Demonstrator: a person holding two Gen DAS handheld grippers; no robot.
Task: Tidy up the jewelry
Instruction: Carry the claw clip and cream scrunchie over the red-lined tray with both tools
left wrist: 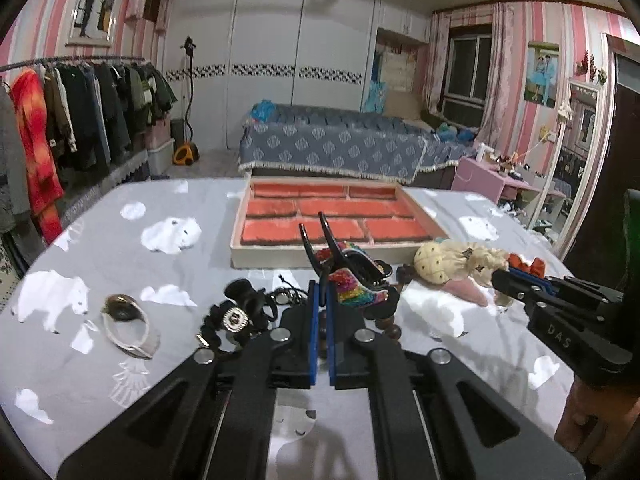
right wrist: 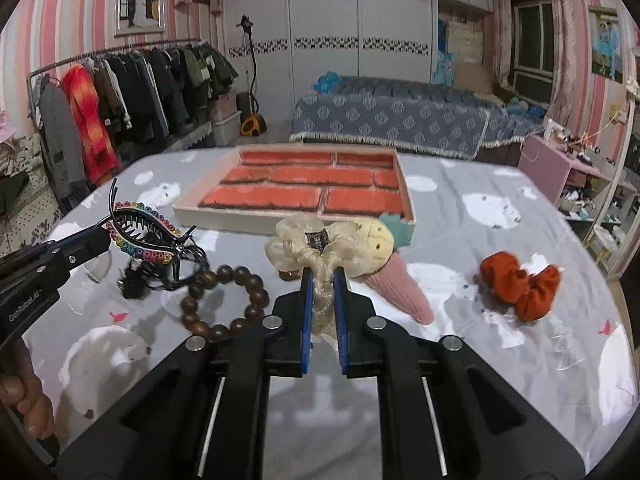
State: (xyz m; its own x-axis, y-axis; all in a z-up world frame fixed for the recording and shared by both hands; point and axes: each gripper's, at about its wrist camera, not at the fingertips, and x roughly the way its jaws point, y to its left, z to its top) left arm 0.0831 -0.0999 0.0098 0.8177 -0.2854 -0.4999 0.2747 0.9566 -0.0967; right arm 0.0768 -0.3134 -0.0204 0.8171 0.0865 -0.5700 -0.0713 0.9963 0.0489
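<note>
the rainbow claw clip [left wrist: 358, 276] is pinched at its rear lever end in the left gripper [left wrist: 322, 292] and looks raised just above the tabletop [left wrist: 120, 360], in front of the compartment tray [left wrist: 276, 258]. it is hard plastic, black teeth inside, rows of small coloured studs along the outer curve [right wrist: 140, 236]; i judge it light and stiff, but sprung and knobbly, so a hold on the flat levers is safer than on the studded back, where the pads could slip.

the right gripper [right wrist: 323, 280] is clenched on the cream organza scrunchie [right wrist: 316, 244], squeezing a fold of its sheer, shiny fabric. it should be nearly weightless and very soft, so it will droop and drag; any bunched fold serves as a grip point. a small dark tag sits at its centre. touching it lies a knitted ice-cream plush [right wrist: 384, 264], yellow ball on a pink ribbed cone.

beside these, a wooden bead bracelet [right wrist: 224, 304] of round brown beads, smooth and likely to roll; a rust-orange velvet scrunchie [right wrist: 520, 280] well to the right; a black tangle of hair ties with a metal charm [left wrist: 236, 316]; a silver-white oval clip [left wrist: 128, 326] to the left.

the tray has pale walls and coral-red fuzzy lining, its compartments bare. the tabletop wears a grey cloth printed with polar bears.
</note>
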